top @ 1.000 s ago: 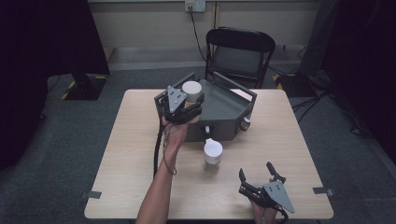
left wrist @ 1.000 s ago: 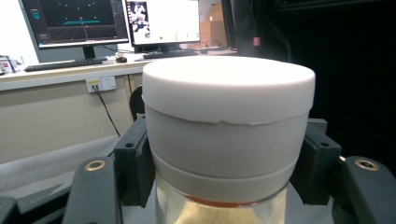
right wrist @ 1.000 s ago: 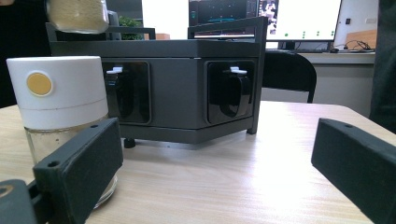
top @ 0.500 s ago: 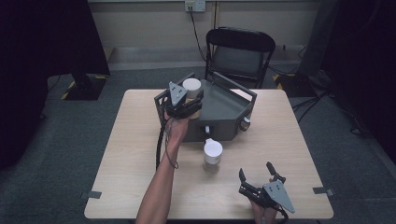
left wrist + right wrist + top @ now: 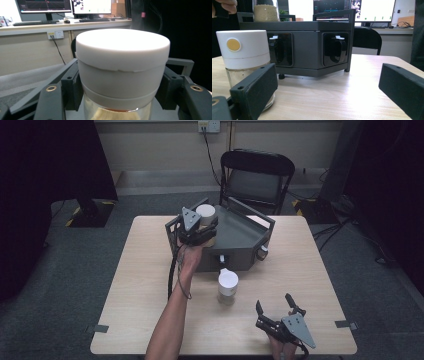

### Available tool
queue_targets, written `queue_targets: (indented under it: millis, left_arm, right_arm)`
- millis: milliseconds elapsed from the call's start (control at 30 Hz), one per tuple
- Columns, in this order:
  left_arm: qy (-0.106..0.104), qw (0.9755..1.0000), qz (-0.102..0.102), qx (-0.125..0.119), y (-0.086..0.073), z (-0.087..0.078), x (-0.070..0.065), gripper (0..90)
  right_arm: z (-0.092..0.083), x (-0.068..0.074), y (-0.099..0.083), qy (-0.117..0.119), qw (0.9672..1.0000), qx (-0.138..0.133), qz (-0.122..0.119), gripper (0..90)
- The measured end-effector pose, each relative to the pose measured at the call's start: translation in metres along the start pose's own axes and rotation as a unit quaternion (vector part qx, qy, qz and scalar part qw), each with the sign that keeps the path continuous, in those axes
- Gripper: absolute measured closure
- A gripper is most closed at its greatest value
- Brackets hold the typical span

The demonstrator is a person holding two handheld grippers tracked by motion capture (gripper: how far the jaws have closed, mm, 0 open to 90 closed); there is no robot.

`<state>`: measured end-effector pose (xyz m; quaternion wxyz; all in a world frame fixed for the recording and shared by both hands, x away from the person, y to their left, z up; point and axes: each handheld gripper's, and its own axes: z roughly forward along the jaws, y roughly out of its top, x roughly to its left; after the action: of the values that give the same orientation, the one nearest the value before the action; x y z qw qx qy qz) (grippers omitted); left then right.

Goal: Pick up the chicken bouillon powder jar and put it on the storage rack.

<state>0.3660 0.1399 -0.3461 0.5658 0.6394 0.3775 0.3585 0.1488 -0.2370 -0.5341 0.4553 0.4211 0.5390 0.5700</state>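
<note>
The left gripper is held out on an extended forearm over the near-left corner of the dark grey rack, its jaws clamped on a white-lidded jar carried above the rack's rim. The right gripper is rested at the table's near-right edge, jaws spread wide and gripping nothing. A second white-capped jar is stood just before the rack, bare wood all round it; a black chair is set behind, on grey floor.
</note>
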Motion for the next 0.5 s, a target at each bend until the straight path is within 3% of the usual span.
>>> queue_targets:
  millis: [133, 500]
  left_arm:
    - [0.0, 1.0, 0.0, 0.008, -0.0018, 0.0029, -0.001, 35.2]
    - [0.004, 0.9998, -0.017, -0.001, -0.0089, 0.0022, 0.0002, 35.1]
  right_arm:
    - [0.0, 0.0001, 0.0, 0.0, 1.0, 0.0, 0.0, 0.9]
    - [0.0, 0.0003, -0.0001, -0.001, 1.0, 0.0, 0.0, 0.9]
